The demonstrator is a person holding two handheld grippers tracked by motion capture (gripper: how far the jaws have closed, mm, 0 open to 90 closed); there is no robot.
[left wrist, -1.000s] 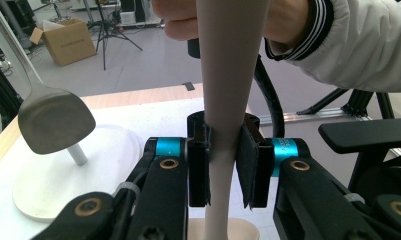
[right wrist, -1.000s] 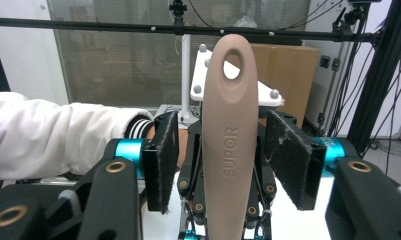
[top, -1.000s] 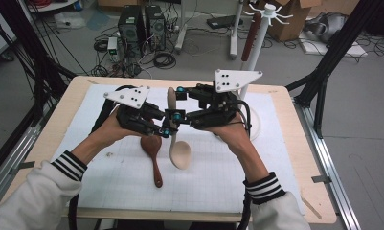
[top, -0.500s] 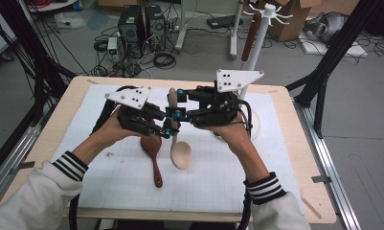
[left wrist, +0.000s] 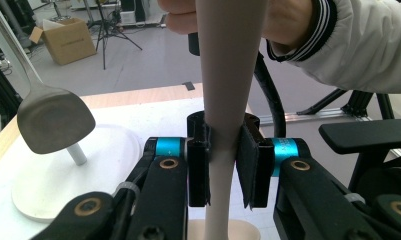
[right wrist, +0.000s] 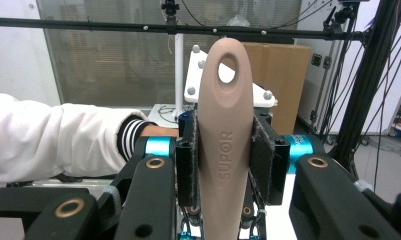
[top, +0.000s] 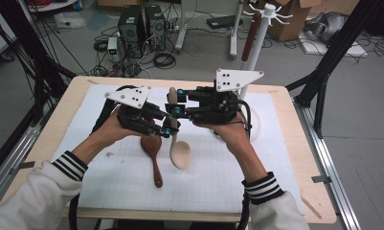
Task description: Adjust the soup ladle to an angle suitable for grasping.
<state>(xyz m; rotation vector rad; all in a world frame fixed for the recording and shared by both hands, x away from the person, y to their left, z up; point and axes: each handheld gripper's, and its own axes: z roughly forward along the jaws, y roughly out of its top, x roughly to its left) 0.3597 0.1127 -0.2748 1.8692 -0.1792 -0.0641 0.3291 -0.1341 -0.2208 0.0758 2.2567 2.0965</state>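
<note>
Both grippers squeeze the pale beige plastic spoon [top: 176,139] above the counter [top: 295,158]: the left gripper [top: 168,128] low, the right gripper [top: 175,111] near its hole, maybe to swap hands

Even, diffuse overhead light is seen in the high view; only soft, faint shadows are cast on the white mat [top: 218,182]. Image is slightly soft overall. In both gripper views the backgrounds are blurred, edges are stretched by wide-angle distortion. Daylight is admitted through the window [right wrist: 113,65].
</note>
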